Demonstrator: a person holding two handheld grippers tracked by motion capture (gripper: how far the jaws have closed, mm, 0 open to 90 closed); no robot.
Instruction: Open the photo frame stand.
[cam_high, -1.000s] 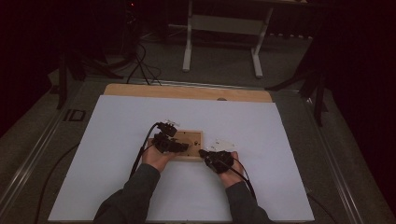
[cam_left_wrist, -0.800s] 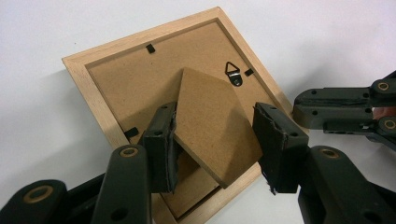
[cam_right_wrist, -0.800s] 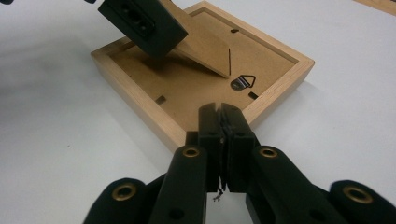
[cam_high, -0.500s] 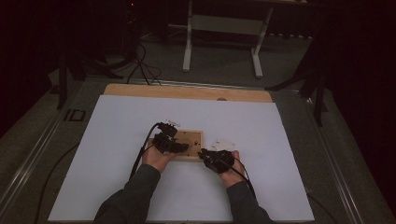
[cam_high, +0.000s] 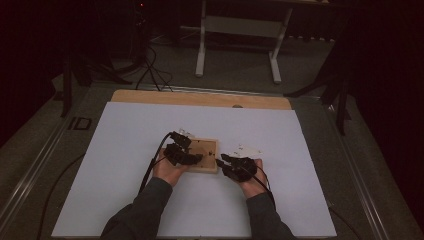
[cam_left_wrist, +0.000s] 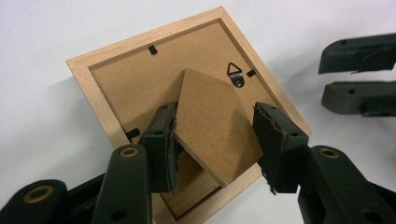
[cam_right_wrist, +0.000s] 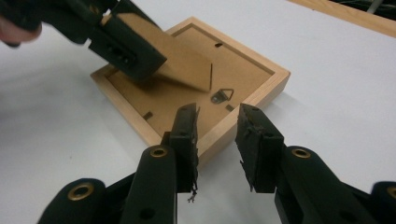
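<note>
White sheet (cam_high: 125, 165) is covering most of the tabletop, w/ a bare wooden strip (cam_high: 200, 98) showing along the far edge; room beyond is lying dark, pale stand legs (cam_high: 239, 47) and cables (cam_high: 150, 70) on the floor; wooden picture frame (cam_left_wrist: 107, 88) is lying face-down mid-sheet; left gripper (cam_left_wrist: 215, 135) is clamping the frame's fibreboard stand flap (cam_left_wrist: 210, 121); right gripper (cam_right_wrist: 215, 140), jaws just been opening, is hovering spread at the frame's corner, nothing pinched.
</note>
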